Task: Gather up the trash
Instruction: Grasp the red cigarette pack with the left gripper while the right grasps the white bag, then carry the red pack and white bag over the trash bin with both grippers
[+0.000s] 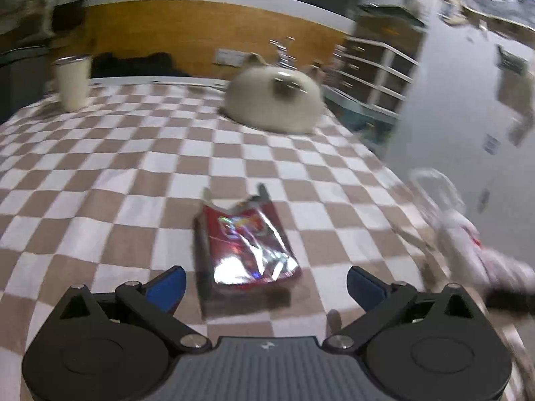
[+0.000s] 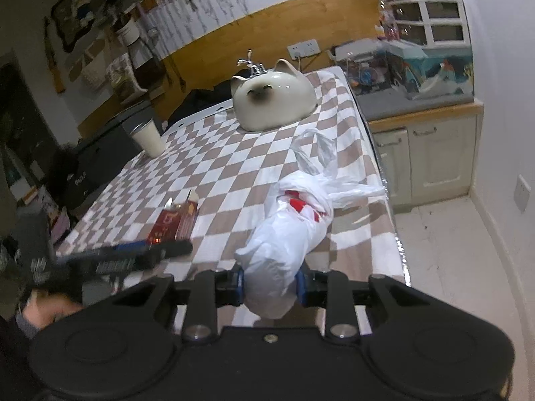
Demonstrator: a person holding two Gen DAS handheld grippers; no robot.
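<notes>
A crumpled red foil wrapper [image 1: 247, 247] lies on the checkered tablecloth [image 1: 117, 180], just ahead of my left gripper [image 1: 265, 285]. That gripper is open, its blue fingertips [image 1: 167, 287] spread wider than the wrapper and touching nothing. My right gripper [image 2: 269, 287] is shut on the near end of a white plastic bag [image 2: 287, 234] with something red inside. The bag lies on the cloth near the table's right edge. From the right wrist view the wrapper [image 2: 174, 222] sits left of the bag, with the blurred left gripper [image 2: 160, 250] just before it.
A cream cat-shaped ceramic [image 2: 272, 100] stands at the far end of the table, and a white cup [image 2: 148, 138] at the far left. The table's right edge [image 2: 394, 227] drops to a pale floor beside a low cabinet [image 2: 428, 157]. A person's hand [image 2: 50, 310] shows at the lower left.
</notes>
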